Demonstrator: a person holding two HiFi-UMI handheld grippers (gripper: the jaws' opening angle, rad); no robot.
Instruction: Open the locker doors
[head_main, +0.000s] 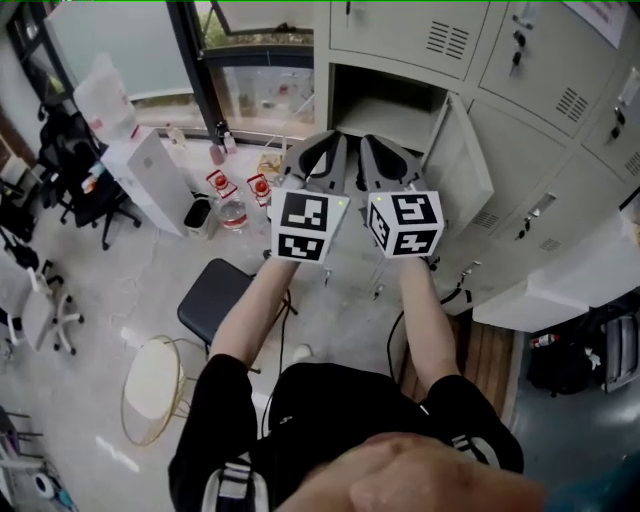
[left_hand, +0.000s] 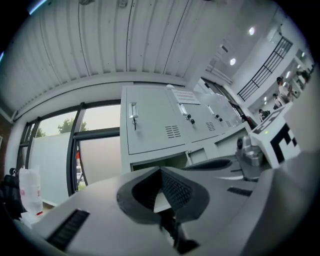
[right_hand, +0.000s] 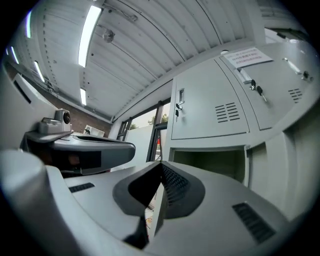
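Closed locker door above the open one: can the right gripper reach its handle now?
Probably yes: nothing stands between the right gripper and the handle, but its jaws are shut and empty.

Off-task clutter, mostly floor-level, left of the left gripper (head_main: 333, 142):
- black stool (head_main: 214, 297) sits below-left of it
- round wire basket (head_main: 150, 390) is further down-left
- white box unit (head_main: 155, 180) stands out to its left
- black bin (head_main: 198, 212) and clear jug (head_main: 232, 213) sit between that unit and the gripper
- two red-topped containers (head_main: 222, 183) are just beside the jug
- black office chair (head_main: 90, 195) is far left

Black bag (head_main: 563, 362) lies down-right of the right gripper (head_main: 368, 142).
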